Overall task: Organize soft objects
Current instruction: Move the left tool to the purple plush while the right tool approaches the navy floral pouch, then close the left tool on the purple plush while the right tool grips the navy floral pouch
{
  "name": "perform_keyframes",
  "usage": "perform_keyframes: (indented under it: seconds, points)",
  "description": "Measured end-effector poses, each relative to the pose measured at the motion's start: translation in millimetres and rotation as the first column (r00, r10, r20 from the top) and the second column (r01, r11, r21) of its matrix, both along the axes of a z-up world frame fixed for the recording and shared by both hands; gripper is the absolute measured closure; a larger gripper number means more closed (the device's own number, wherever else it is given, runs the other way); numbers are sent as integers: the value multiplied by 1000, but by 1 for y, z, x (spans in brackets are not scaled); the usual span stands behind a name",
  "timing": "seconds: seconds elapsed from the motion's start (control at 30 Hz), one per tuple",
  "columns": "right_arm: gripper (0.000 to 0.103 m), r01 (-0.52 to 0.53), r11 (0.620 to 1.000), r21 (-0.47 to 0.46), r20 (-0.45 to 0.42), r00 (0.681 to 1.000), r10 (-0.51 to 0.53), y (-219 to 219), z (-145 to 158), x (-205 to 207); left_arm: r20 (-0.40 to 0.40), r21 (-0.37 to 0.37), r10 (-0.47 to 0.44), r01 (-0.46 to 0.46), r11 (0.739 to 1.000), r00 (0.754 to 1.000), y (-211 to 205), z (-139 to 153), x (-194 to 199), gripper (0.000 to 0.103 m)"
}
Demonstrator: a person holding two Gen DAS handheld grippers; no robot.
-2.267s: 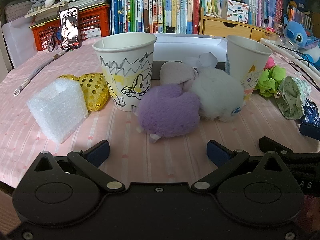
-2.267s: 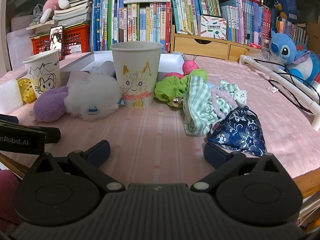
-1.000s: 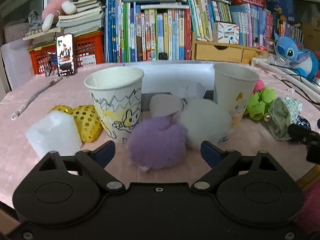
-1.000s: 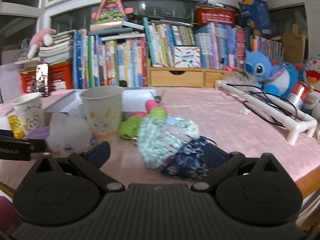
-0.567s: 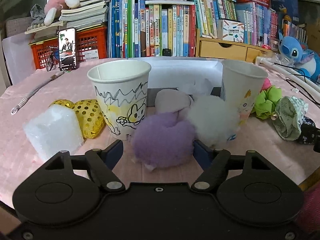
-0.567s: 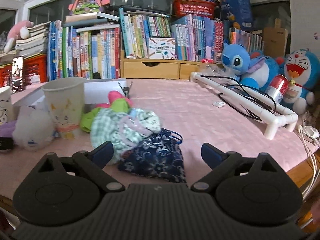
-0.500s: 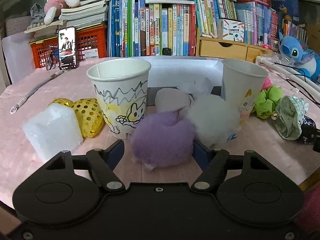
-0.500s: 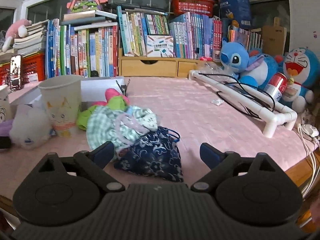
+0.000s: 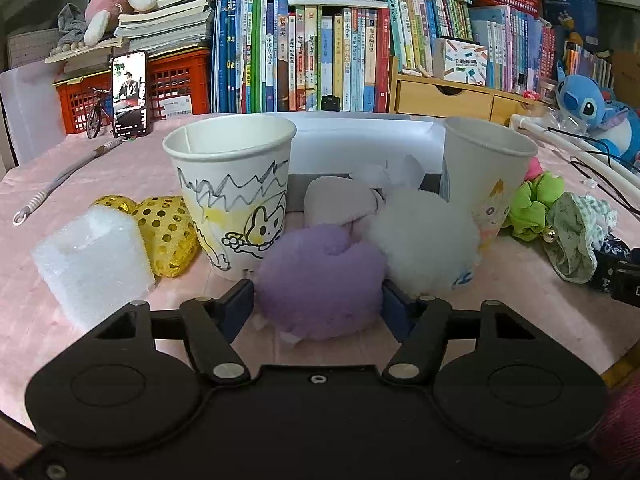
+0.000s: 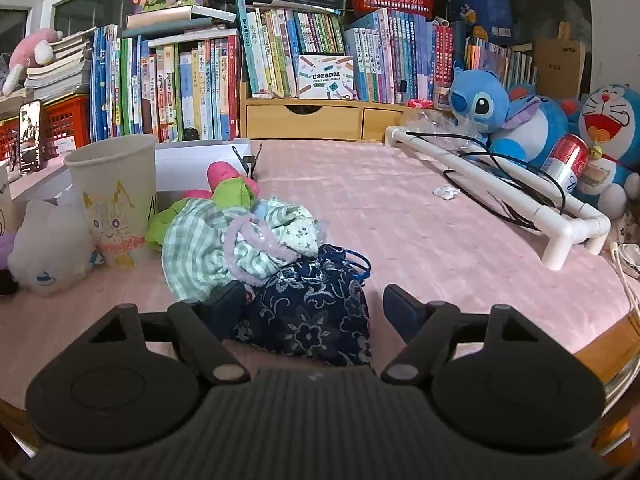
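In the left wrist view a purple plush lies on the pink table between the fingers of my left gripper, which touch both its sides. A white fluffy plush sits behind it, with a rabbit-drawing paper cup and a second paper cup beside them. In the right wrist view my right gripper straddles a dark blue floral pouch; the left finger touches it, the right finger stands apart. A green checked scrunchie lies behind it.
A white foam block and gold sequin hearts lie left of the rabbit cup. A white tray sits behind the cups. A white pipe frame with cables runs along the right. Books and plush toys line the back.
My left gripper has moved forward and narrowed onto the purple plush. My right gripper has swung right and moved up to the blue pouch, its jaws narrowing around it.
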State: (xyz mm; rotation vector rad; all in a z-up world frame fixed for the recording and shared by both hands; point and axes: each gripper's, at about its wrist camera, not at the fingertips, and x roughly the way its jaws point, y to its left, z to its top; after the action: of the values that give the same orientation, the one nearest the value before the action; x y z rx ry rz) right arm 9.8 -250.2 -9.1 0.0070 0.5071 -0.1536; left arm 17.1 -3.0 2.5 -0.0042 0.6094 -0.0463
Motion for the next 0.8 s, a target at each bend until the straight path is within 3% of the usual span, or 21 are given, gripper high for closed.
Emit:
perform_keyframes:
  seconds: [0.4, 0.53, 0.8]
  points:
    - [19, -11, 999, 30, -12, 1000, 11, -3, -6, 6, 4, -4, 17, -17, 1000, 1000, 1, -7, 6, 32]
    - [35, -28, 996, 80, -12, 1000, 29, -6, -6, 5, 8, -5, 12, -12, 1000, 1000, 1, -5, 5, 40]
    - [45, -13, 997, 81, -2, 1000, 13, -4, 1, -3, 33, 2, 1, -1, 1000, 999, 0, 3, -4, 43]
